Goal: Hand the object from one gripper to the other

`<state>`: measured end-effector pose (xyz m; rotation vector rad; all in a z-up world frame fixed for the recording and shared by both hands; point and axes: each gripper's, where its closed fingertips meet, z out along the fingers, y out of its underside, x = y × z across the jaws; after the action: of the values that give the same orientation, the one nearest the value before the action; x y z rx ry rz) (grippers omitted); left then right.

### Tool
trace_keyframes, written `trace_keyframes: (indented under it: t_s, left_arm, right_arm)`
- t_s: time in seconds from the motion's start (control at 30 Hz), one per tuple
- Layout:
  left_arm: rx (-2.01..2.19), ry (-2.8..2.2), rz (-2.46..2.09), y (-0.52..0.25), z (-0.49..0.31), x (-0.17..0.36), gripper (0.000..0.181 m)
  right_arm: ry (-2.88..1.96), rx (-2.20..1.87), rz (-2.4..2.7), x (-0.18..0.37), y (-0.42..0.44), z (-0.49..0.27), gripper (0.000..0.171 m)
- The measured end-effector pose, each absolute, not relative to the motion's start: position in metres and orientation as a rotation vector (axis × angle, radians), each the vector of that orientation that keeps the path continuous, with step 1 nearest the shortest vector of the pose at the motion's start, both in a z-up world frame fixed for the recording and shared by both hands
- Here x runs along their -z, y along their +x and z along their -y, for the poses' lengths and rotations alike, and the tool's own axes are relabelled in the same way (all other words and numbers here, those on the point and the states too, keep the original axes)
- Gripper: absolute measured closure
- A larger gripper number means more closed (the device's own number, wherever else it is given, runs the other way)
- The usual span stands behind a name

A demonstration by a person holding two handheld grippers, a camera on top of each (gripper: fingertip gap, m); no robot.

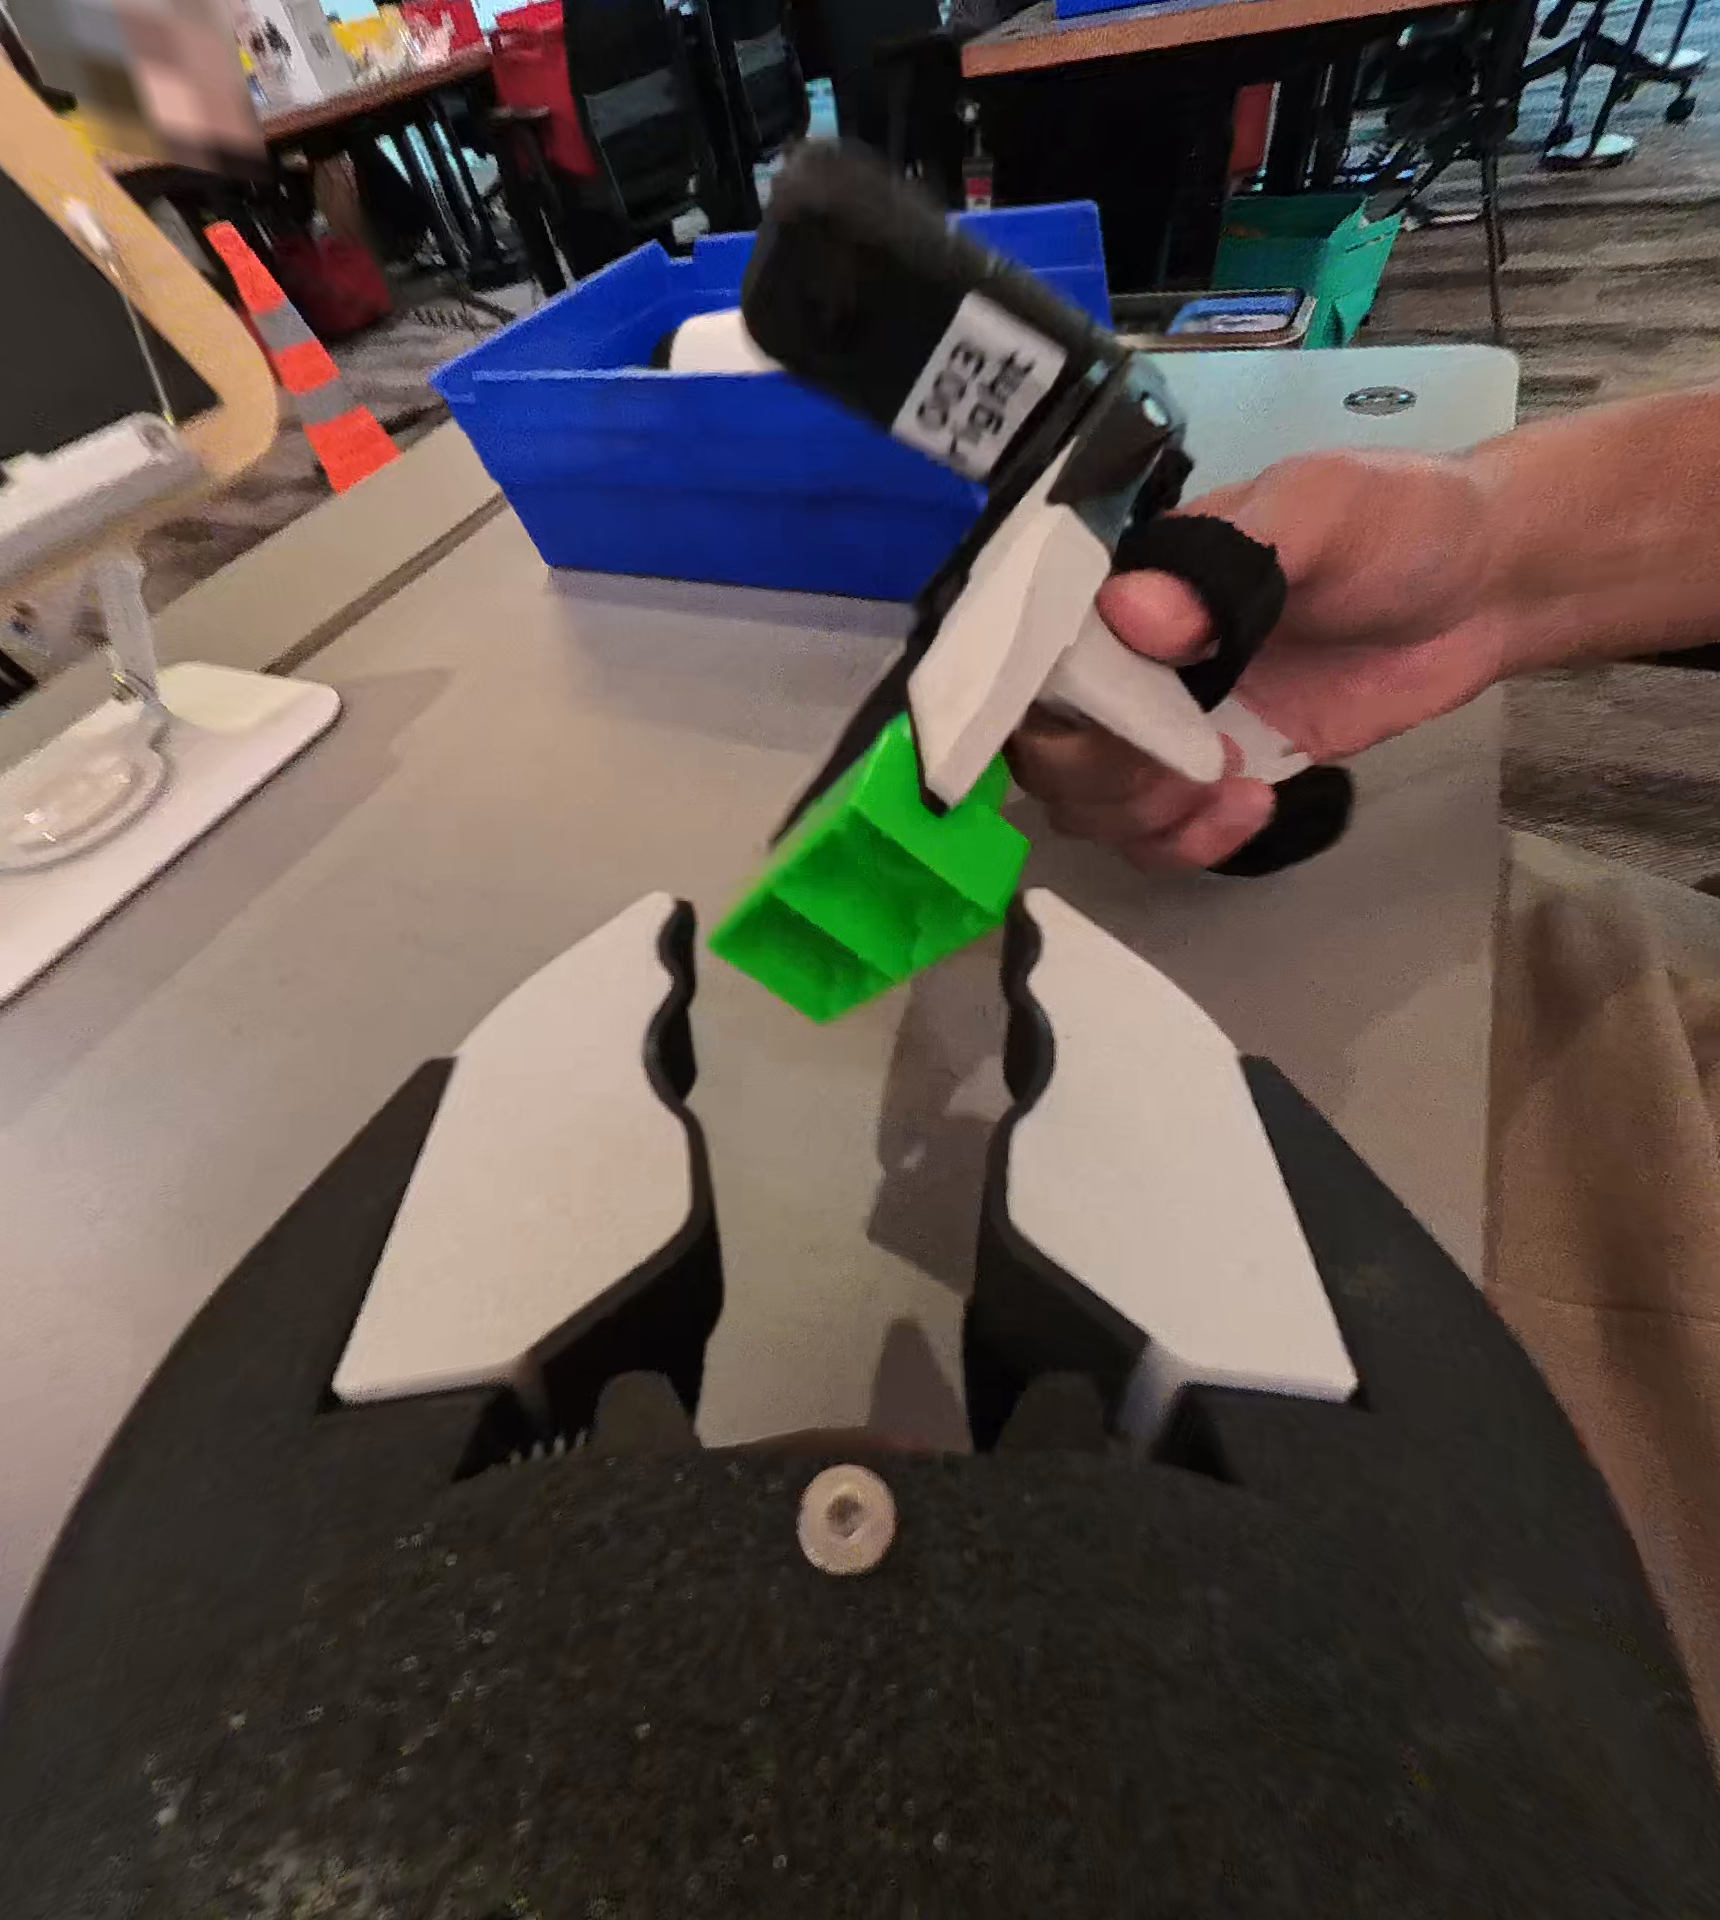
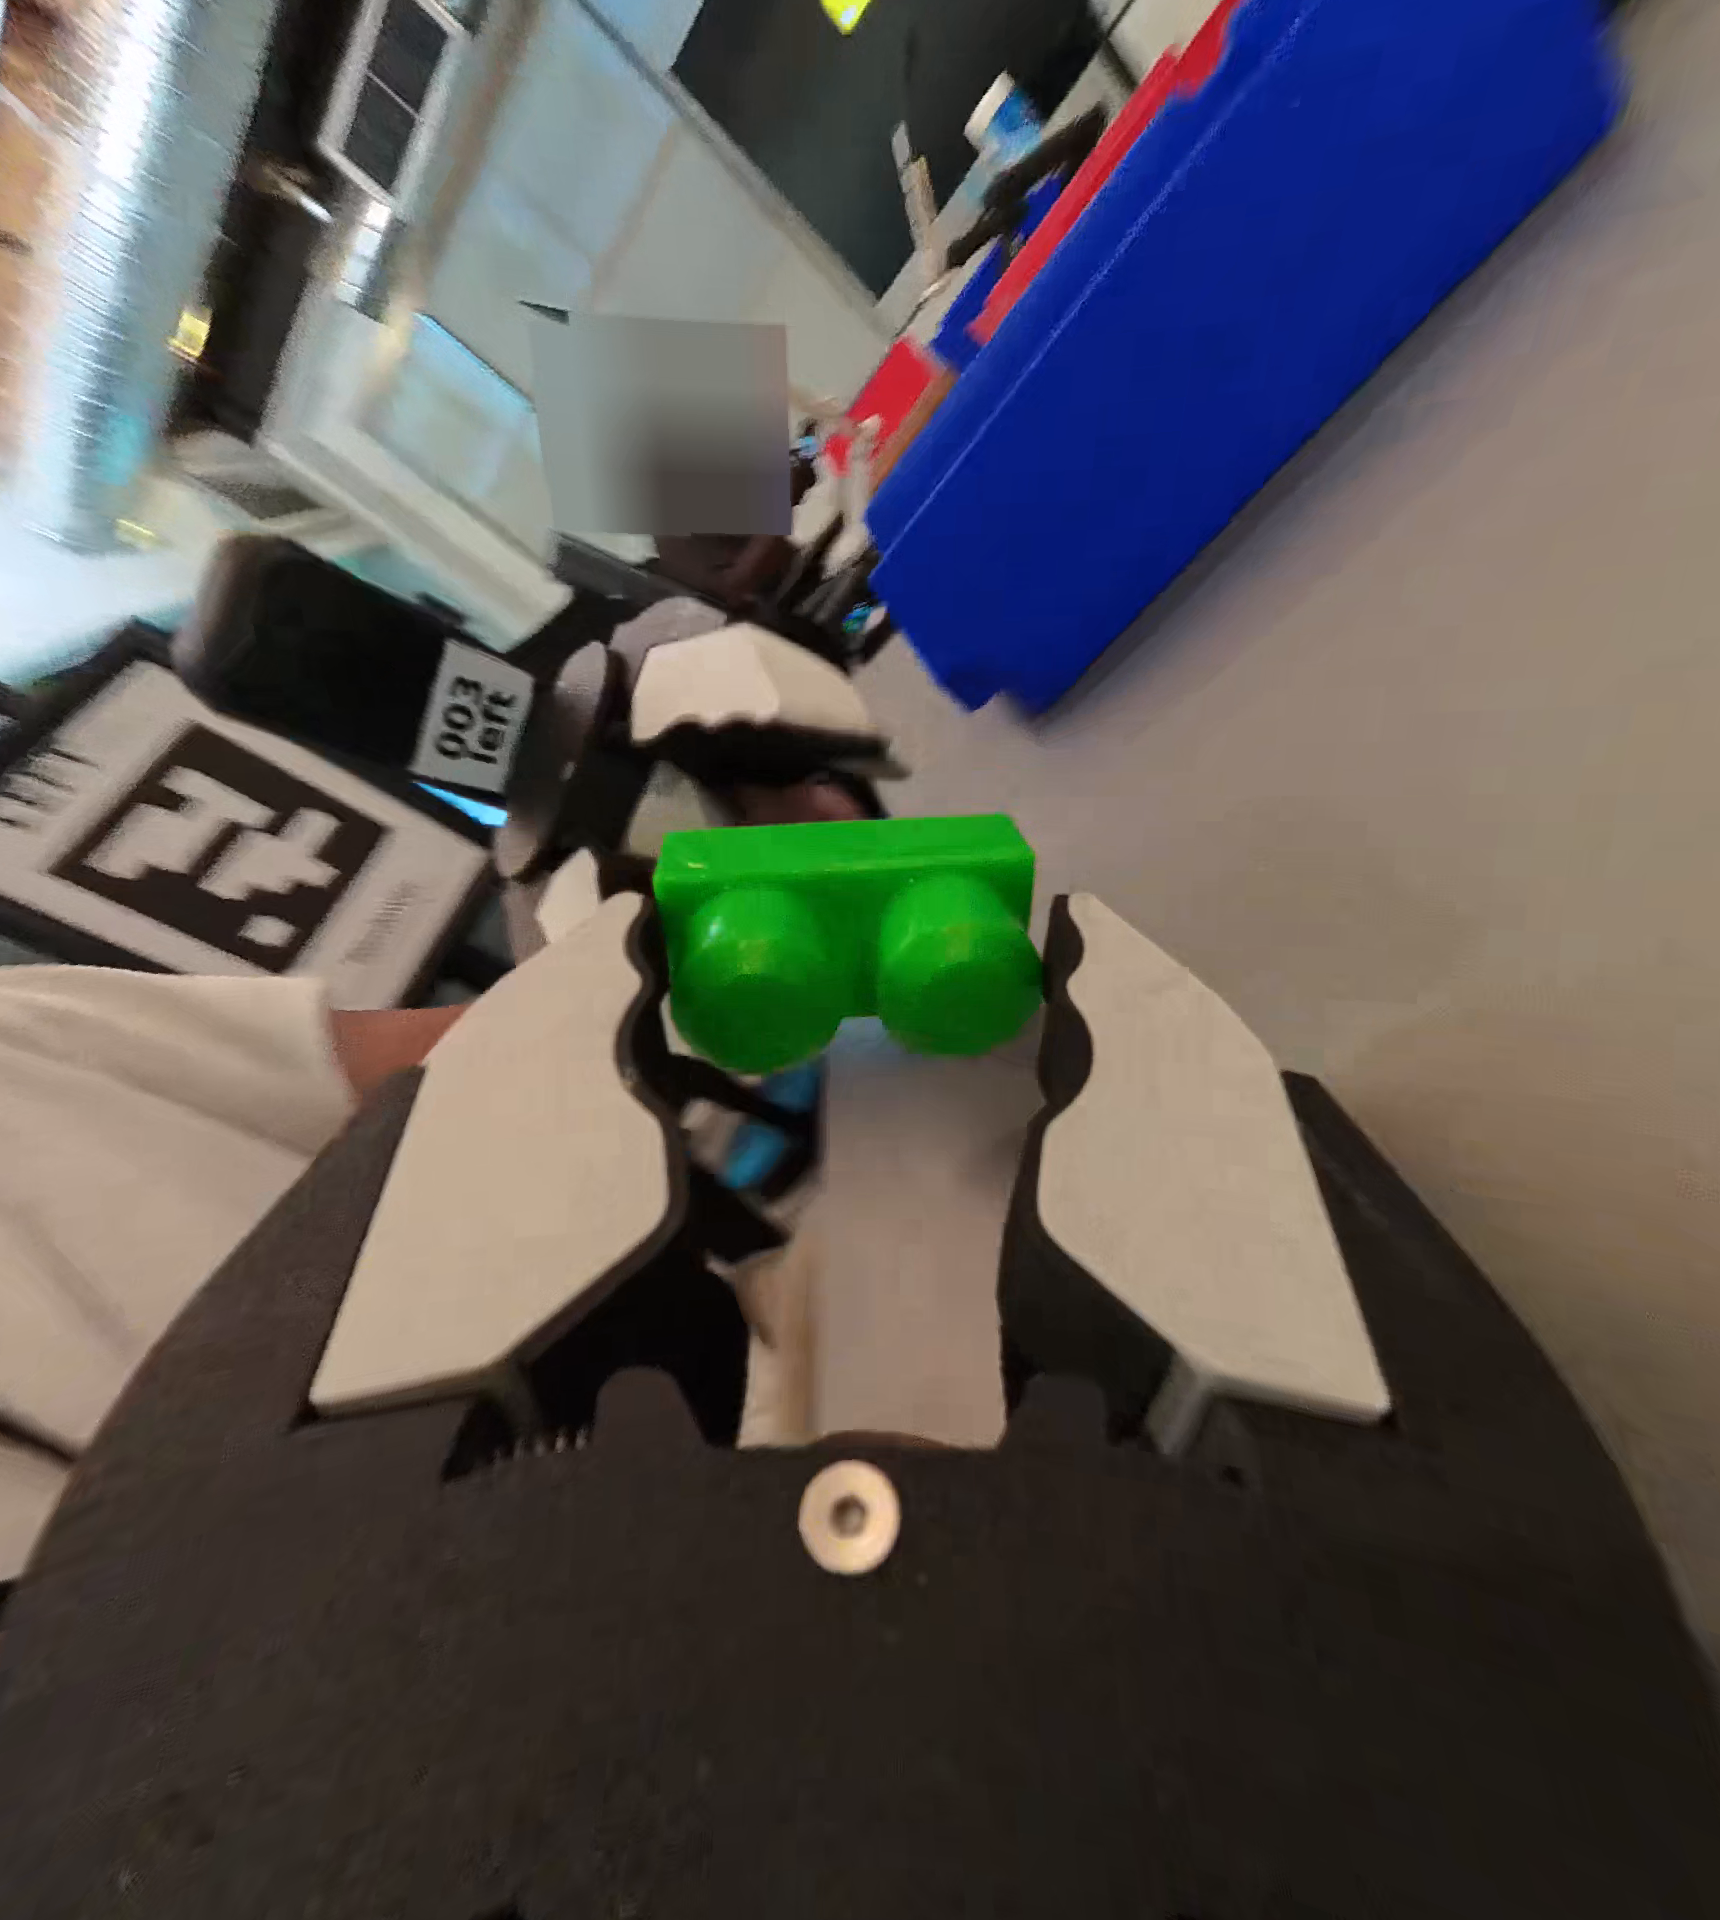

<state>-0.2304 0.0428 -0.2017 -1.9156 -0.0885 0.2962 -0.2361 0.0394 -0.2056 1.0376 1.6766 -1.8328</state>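
Fingers of the left gripper (image 1: 845,935) stand spread in the left wrist view, nothing between them. Just ahead of their tips, slightly right of centre, hangs the green block (image 1: 871,894), tilted with its hollow underside facing the camera. It is pinched by the right gripper (image 1: 897,821), which slants down from above and is held by a person's hand (image 1: 1303,665). Beyond sits a blue bin (image 1: 731,468) on the grey table (image 1: 420,831).

Right wrist view: the right gripper (image 2: 848,945) clamps the green block (image 2: 845,935) between its fingertips, two round studs pointing back at the camera. Past the block, ahead and left, the left gripper (image 2: 731,727) shows; the blue bin (image 2: 1199,416) lies ahead to the right.
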Motion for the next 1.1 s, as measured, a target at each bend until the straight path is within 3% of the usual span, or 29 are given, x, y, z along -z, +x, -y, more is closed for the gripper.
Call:
trace_keyframes:
  t_s: [0.07, 0.2, 0.27, 0.47, 0.57, 0.8, 1.1]
  left_arm:
    - [-0.349, -1.917, 0.028, -0.226, -0.045, 0.201, 0.118]
    - [-0.364, -1.938, -0.088, -0.209, -0.05, 0.205, 0.125]
    - [-0.409, -1.938, -0.114, -0.209, -0.05, 0.204, 0.142]
    - [-0.336, -1.922, 0.015, -0.221, -0.047, 0.199, 0.143]
    - [-0.153, -1.833, 0.231, -0.238, -0.037, 0.188, 0.144]
    - [0.464, -1.546, 0.587, -0.254, -0.022, 0.176, 0.144]
    - [0.996, -1.634, 0.569, -0.213, -0.027, 0.195, 0.144]
  right_arm:
    - [0.999, 1.73, -1.516, 0.204, -0.225, -0.031, 0.102]
    - [0.971, 1.647, -1.388, 0.202, -0.218, -0.027, 0.102]
    - [0.937, 1.588, -1.391, 0.204, -0.211, -0.025, 0.102]
    - [0.934, 1.747, -1.406, 0.198, -0.225, -0.035, 0.106]
    - [0.975, 1.906, -1.617, 0.201, -0.241, -0.048, 0.106]
    - [0.522, 2.168, -2.768, 0.21, -0.245, -0.046, 0.078]
    - [-0.044, 2.191, -2.878, 0.204, -0.199, -0.019, 0.069]
